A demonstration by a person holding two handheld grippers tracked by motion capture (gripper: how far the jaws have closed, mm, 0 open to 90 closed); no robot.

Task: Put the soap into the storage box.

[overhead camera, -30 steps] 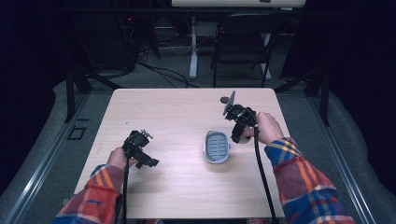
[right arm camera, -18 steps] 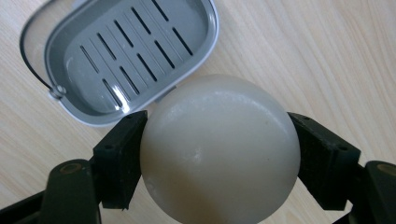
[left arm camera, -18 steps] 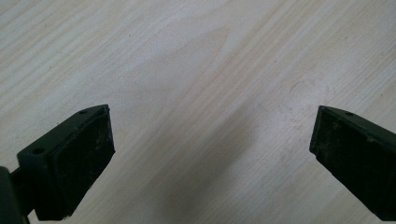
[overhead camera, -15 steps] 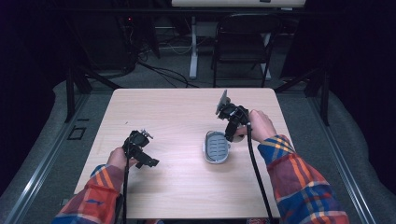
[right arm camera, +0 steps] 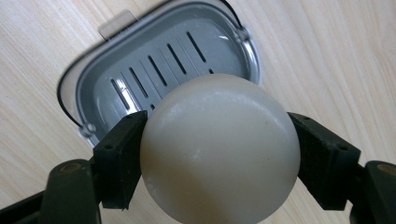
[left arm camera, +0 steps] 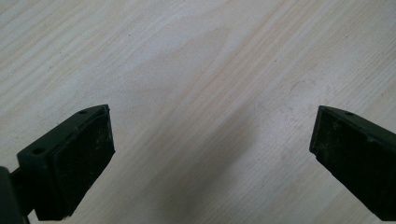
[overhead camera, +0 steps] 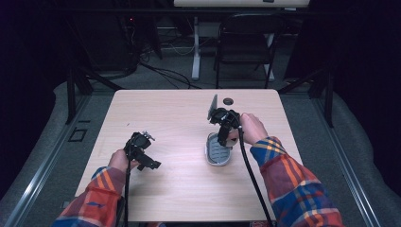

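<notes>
Right gripper point(right arm camera: 219, 154) pinches a cream soap bar point(right arm camera: 219, 154), one pad on each side (rounded, fills the gap between the jaws). It hangs right over the grey soap dish point(right arm camera: 140, 60), slotted tray visible underneath; can't tell if the bar touches the tray. In the high view the dish point(overhead camera: 215, 153) sits right of centre on the wooden table point(overhead camera: 179, 113), right gripper point(overhead camera: 222, 140) at its far end. Left gripper point(left arm camera: 210, 154) is spread wide over bare wood, holding nothing, well apart from the dish.
</notes>
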